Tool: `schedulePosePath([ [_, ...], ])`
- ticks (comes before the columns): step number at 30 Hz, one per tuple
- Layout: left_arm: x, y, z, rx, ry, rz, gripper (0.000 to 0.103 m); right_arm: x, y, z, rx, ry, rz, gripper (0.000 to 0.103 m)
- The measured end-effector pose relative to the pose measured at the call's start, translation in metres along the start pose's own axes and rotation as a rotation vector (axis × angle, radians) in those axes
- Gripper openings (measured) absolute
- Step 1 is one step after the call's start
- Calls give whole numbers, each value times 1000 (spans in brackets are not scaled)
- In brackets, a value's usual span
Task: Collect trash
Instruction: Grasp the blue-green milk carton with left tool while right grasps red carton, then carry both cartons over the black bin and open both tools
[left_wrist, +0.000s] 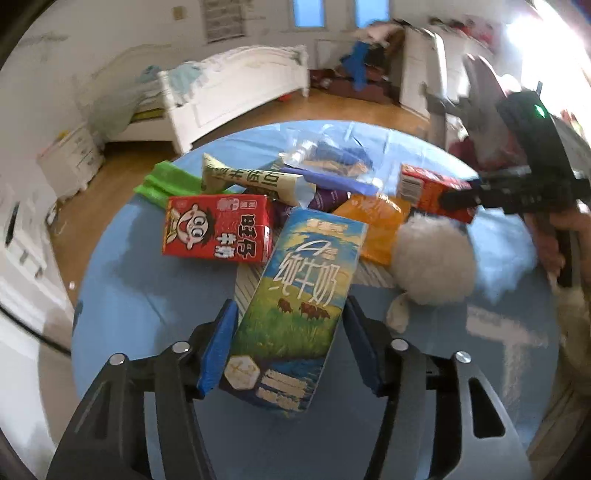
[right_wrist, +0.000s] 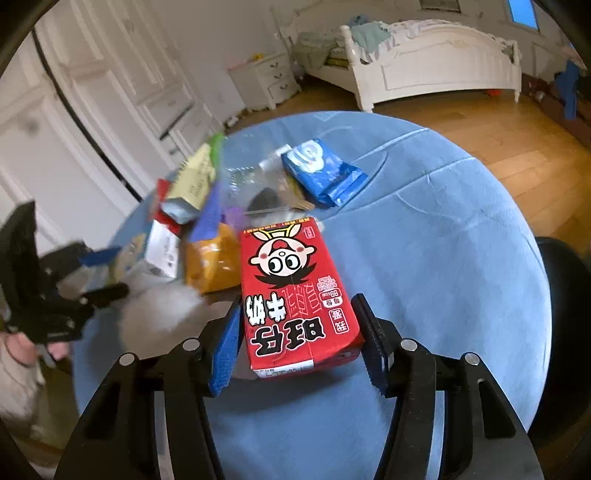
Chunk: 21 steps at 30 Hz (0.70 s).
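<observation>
While both grippers stood over the blue table (left_wrist: 147, 295), the left gripper (left_wrist: 290, 339) had its pads against the sides of the blue-green milk carton (left_wrist: 295, 295) at lower centre. The right gripper (right_wrist: 297, 339) was clamped half-wide on the red milk carton (right_wrist: 295, 295) — lower centre too. Other trash lay heaped behind: orange packet (left_wrist: 376, 221), tissue wad (left_wrist: 432, 254) — contents unseen.

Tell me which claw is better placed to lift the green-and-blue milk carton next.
Left. The green-and-blue milk carton already lies lengthwise between the left claw pads. The right claw straddles the red milk carton instead, on the other side of the trash pile.
</observation>
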<state>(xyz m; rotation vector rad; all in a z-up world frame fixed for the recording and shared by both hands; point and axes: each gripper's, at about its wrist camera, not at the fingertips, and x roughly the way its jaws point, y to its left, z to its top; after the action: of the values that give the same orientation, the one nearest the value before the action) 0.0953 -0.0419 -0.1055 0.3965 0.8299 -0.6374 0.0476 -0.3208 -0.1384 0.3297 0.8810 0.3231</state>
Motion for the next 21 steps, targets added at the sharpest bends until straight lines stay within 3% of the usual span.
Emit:
schedulePosePath([
  [5, -22, -12, 8, -163, -70, -34, 53, -26, -9, -5, 48, -69, 52, 57],
  [12, -26, -70, 67, -223, -196, -176, 52, -79, -55, -13, 222, -231, 107, 55],
  [18, 14, -137, 127, -227, -227, -345, 52, -116, -113, -23, 332, -331, 42, 52],
  [20, 37, -159, 143, -225, -204, -387, 52, -116, -136, -27, 377, -330, 27, 51],
  [21, 51, -171, 152, -232, -182, -418, 52, -119, -148, -29, 407, -343, 59, 51],
])
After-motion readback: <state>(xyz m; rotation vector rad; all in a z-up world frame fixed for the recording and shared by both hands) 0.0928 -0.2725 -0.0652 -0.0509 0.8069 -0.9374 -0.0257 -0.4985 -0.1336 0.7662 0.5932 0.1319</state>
